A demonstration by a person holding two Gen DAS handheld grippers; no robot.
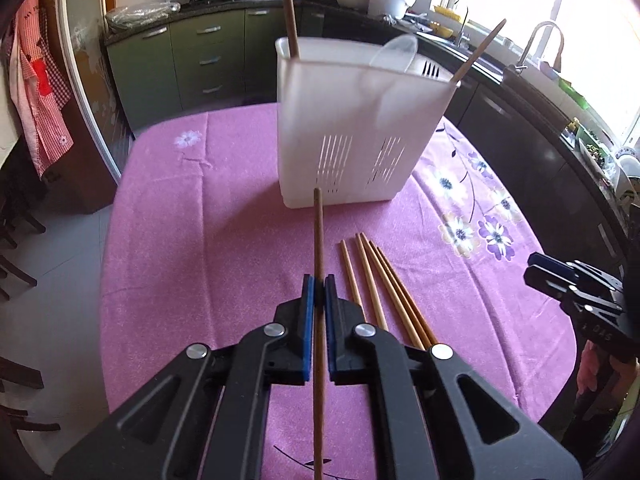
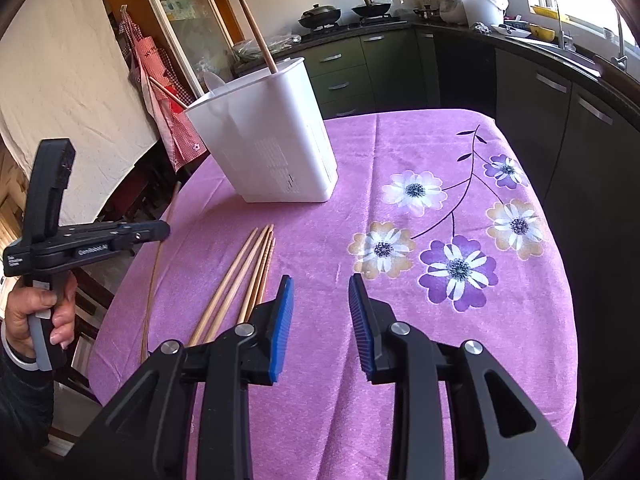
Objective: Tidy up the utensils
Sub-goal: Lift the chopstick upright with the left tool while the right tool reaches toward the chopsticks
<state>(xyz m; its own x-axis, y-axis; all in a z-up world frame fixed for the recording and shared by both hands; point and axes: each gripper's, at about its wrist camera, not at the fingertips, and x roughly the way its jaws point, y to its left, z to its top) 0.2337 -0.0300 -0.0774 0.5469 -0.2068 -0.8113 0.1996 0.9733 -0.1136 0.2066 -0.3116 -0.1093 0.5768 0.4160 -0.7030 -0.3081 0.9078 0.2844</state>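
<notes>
My left gripper (image 1: 319, 282) is shut on a wooden chopstick (image 1: 318, 236) that points forward at the white utensil holder (image 1: 352, 132). The holder stands on the pink tablecloth with two chopsticks (image 1: 289, 8), a white spoon (image 1: 394, 54) and a fork inside. Several loose chopsticks (image 1: 380, 284) lie on the cloth just right of the left gripper. My right gripper (image 2: 319, 284) is open and empty above the cloth, right of the loose chopsticks (image 2: 248, 276). The right wrist view also shows the holder (image 2: 276, 136), and the left gripper (image 2: 160, 230) at the table's left edge with its chopstick (image 2: 154, 276).
The table has a pink flowered cloth (image 2: 440, 240). Kitchen counters with green cabinets (image 1: 200, 56), woks and a sink (image 1: 532, 52) run behind and to the right. An apron hangs on the left (image 1: 36, 92). Dark chairs stand at the left of the table.
</notes>
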